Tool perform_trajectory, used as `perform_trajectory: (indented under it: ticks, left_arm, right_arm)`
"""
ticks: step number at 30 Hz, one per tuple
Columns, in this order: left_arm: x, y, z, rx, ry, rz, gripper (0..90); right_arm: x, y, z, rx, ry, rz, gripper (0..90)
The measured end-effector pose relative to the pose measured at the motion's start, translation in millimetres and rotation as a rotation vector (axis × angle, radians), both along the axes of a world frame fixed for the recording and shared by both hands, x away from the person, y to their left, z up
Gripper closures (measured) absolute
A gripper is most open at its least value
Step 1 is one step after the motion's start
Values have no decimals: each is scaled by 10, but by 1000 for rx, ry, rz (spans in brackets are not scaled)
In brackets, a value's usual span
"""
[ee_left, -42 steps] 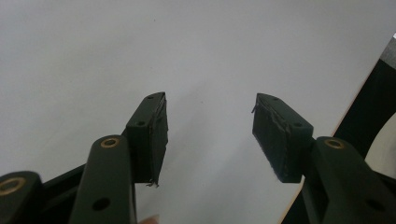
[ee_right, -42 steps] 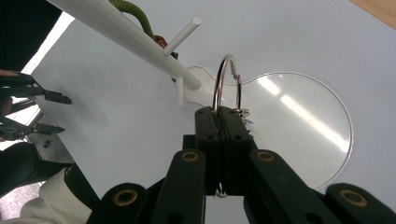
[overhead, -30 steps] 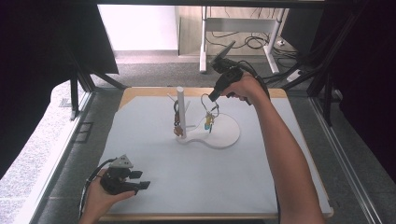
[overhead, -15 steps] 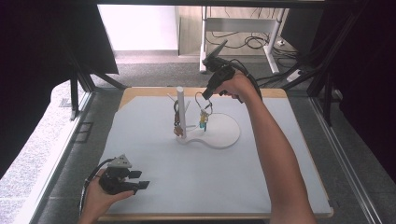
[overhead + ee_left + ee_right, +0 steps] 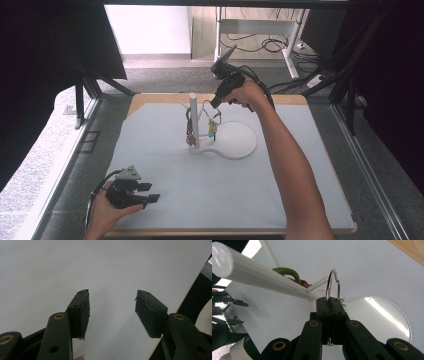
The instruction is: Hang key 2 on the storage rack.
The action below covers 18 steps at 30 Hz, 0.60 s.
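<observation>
While the left gripper (image 5: 150, 192) rests at the near left corner of the white mat (image 5: 165, 210) with its jaws spread wide and nothing between them, the right gripper (image 5: 214, 106) works at the far middle of the table, beside the white stand (image 5: 193, 117). Its jaws are pressed tight on a metal ring (image 5: 333, 283), pinching the wire low down so the loop rises clear above the fingertips. From the high view a small yellow and blue charm (image 5: 212, 129) dangles below that ring, just right of the stand's upright post and over the near edge of its round base (image 5: 240, 142). A thin side peg (image 5: 319, 283) sticks out from the post, touching or nearly touching the ring; another keyring with a green cord (image 5: 287, 272) already hangs on the post's left side. The step in hand looks like hanging the ring on that peg. Next the loop must slide fully over the peg's tip before the jaws let go.
</observation>
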<state>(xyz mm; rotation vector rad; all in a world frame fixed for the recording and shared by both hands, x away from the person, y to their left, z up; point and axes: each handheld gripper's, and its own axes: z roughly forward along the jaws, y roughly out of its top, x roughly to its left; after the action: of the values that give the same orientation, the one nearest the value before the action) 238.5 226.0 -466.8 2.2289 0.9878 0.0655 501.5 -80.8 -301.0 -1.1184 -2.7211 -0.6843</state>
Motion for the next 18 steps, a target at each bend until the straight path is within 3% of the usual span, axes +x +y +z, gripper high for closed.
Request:
perform_trajectory:
  ticks: [18]
  left_arm:
    - [4,-16,-12,10,3,-5,458]
  right_arm:
    - [-88,112,-129,1,10,39,882]
